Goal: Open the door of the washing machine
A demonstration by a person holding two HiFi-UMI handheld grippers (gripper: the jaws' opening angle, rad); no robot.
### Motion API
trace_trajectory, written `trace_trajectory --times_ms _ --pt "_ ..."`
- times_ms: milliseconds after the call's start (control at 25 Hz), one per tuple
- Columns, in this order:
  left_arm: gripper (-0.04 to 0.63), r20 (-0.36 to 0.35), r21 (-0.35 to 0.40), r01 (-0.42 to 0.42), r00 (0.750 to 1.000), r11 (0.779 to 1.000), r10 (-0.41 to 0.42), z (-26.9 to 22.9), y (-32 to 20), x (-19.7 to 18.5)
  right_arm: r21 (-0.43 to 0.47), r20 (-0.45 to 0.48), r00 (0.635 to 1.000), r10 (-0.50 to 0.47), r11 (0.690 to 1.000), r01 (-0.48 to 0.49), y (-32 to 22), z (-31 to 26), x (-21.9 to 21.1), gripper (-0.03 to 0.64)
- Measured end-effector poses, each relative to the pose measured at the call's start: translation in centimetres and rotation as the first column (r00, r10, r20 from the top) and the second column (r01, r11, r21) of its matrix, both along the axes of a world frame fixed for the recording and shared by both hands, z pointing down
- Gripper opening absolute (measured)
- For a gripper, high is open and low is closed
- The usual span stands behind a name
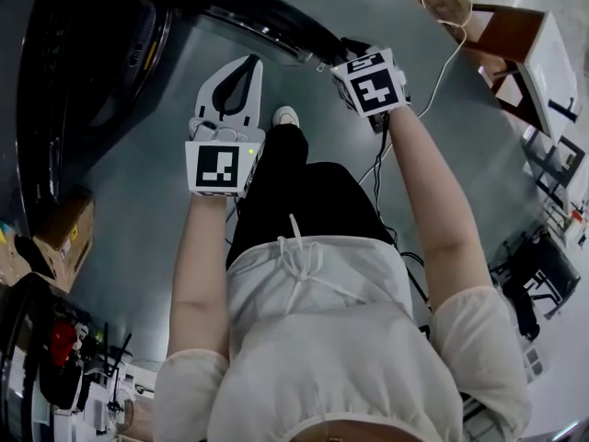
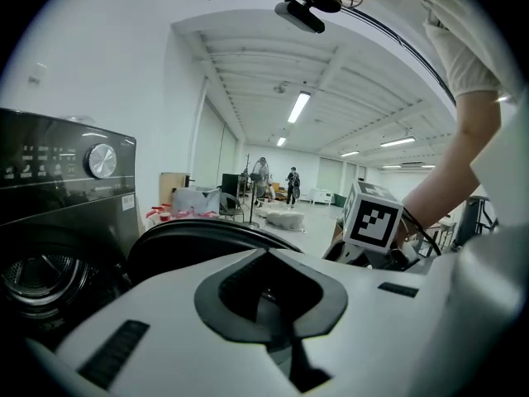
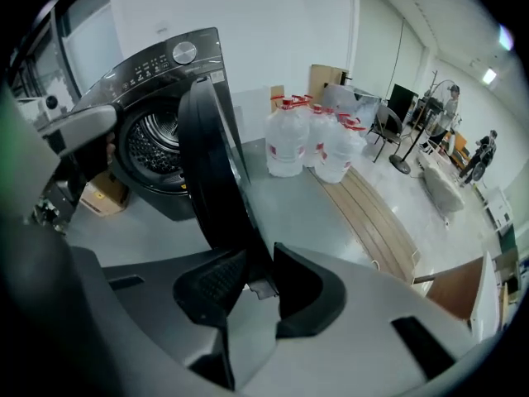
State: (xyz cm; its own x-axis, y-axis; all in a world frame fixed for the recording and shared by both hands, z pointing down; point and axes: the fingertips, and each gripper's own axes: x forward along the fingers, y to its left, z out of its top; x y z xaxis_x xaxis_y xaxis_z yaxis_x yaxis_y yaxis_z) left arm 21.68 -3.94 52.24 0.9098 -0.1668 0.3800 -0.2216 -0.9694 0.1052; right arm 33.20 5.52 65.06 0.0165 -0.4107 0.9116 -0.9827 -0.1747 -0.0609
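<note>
The dark washing machine (image 1: 92, 63) fills the upper left of the head view, and its drum (image 3: 153, 139) is exposed. Its round door (image 1: 267, 26) stands swung out toward me, edge-on in the right gripper view (image 3: 215, 164). My right gripper (image 3: 256, 259) is shut on the door's outer edge, which sits between the dark pads. In the head view its marker cube (image 1: 371, 83) hides the jaws. My left gripper (image 1: 250, 63) hangs beside the door, jaws shut with nothing in them (image 2: 266, 256). The door's rim (image 2: 198, 234) shows just beyond it.
Several large water bottles (image 3: 310, 143) stand right of the machine, next to wooden planks (image 3: 372, 213). A cardboard box (image 1: 60, 233) sits left of the machine. A white cable (image 1: 442, 72) crosses the floor near wooden furniture (image 1: 525, 44). My shoe (image 1: 285, 116) is below the door.
</note>
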Motion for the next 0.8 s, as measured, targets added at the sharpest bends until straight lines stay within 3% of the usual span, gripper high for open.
trace_trajectory --times_ms 200,520,800 --pt "0.021 -0.069 0.0 0.027 0.997 1.0 -0.027 -1.2 -1.1 2.7 -0.023 0.008 0.999 -0.041 0.999 0.041 -0.6 0.1 1.8 0.094" --pt "0.021 -0.012 -0.045 0.081 0.997 0.996 -0.082 -0.9 -0.3 2.4 -0.017 -0.007 0.997 -0.071 0.997 0.071 -1.2 0.6 4.4 0.101" --pt "0.021 -0.008 -0.025 0.174 0.985 0.984 -0.174 -1.2 -0.5 1.1 -0.061 -0.019 0.987 -0.161 0.985 0.159 -2.3 0.9 5.3 0.101"
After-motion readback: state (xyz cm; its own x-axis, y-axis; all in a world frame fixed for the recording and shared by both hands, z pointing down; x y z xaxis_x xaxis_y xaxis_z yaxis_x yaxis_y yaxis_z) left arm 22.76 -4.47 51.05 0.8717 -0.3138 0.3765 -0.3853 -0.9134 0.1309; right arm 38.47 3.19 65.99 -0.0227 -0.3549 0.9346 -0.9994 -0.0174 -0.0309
